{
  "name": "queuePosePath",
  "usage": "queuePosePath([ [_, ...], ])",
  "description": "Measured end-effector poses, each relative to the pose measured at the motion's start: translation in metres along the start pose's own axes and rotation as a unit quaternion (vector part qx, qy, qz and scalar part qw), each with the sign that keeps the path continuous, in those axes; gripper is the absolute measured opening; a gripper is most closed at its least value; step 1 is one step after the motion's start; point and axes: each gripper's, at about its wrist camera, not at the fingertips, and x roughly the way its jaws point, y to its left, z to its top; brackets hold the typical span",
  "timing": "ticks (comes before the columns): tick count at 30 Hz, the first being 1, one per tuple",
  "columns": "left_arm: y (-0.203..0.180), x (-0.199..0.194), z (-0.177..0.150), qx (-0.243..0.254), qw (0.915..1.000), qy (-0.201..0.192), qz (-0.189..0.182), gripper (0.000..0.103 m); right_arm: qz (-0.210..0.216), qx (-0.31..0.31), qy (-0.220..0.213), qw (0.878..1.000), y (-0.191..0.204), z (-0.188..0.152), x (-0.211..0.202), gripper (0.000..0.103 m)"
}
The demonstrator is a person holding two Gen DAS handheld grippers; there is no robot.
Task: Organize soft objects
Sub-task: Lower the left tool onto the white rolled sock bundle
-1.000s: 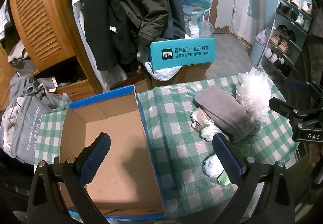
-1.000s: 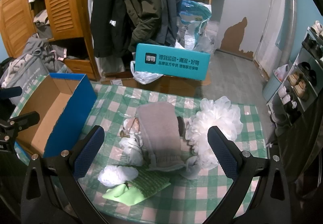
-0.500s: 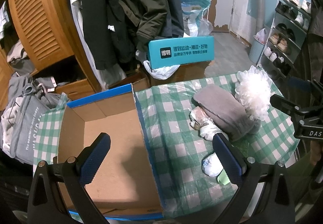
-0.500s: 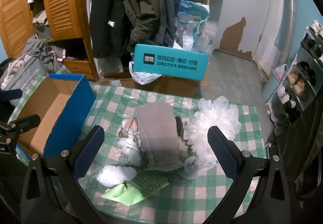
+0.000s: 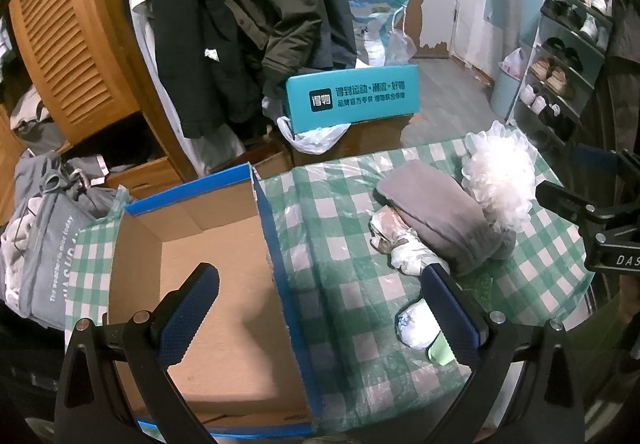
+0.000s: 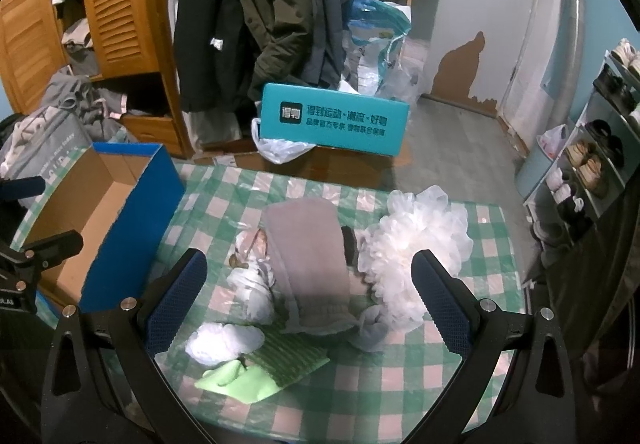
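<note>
Little has changed since a second ago: my left tongs [image 5: 316,308] still hang spread apart over the open blue box [image 5: 276,244], my right tongs [image 6: 308,300] spread above the pile. The grey folded cloth [image 6: 312,256] lies mid-counter [image 6: 480,356], long axis running away from me, white mesh puff [image 6: 416,240] touching its right side. Bare checkered cloth separates box and pile.

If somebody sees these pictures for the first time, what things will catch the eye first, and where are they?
Probably the white frilly bath pouf on the green checked tablecloth, touching the grey folded cloth lying in the middle of the soft pile. On the table's left side stands an open blue cardboard box, its brown inside bare. Behind the table, a bright teal box with dark print stands out.
</note>
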Motion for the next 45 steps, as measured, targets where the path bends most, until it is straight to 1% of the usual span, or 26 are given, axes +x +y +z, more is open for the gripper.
queuePosePath([
  [11, -0.021, 0.042, -0.001, 0.024, 0.9981, 0.053, -0.022, 0.102, -0.013, 0.009, 0.029, 0.999, -0.015, -0.014, 0.012, 0.100],
  [19, -0.042, 0.064, -0.007, 0.034, 0.9941, 0.088, -0.054, 0.102, -0.027, 0.026, 0.056, 0.998, -0.036, -0.031, 0.024, 0.100],
  [24, -0.063, 0.083, -0.016, 0.058, 0.9909, 0.110, -0.052, 0.102, -0.035, 0.042, 0.071, 0.996, -0.051, -0.041, 0.030, 0.100],
  [28, -0.072, 0.098, -0.022, 0.062, 0.9876, 0.131, -0.060, 0.102, -0.040, 0.056, 0.088, 0.994, -0.062, -0.050, 0.039, 0.100],
  [32, -0.080, 0.109, -0.029, 0.075, 0.9860, 0.140, -0.051, 0.102, -0.050, 0.062, 0.115, 0.990, -0.072, -0.063, 0.052, 0.100],
  [35, -0.086, 0.117, -0.034, 0.080, 0.9836, 0.152, -0.055, 0.102, -0.058, 0.065, 0.136, 0.987, -0.078, -0.072, 0.062, 0.100],
  [42, -0.100, 0.131, -0.041, 0.095, 0.9794, 0.169, -0.056, 0.102, -0.051, 0.068, 0.159, 0.984, -0.079, -0.084, 0.080, 0.100],
  [45, -0.103, 0.137, -0.044, 0.099, 0.9768, 0.179, -0.063, 0.102, -0.047, 0.068, 0.170, 0.982, -0.077, -0.087, 0.087, 0.100],
])
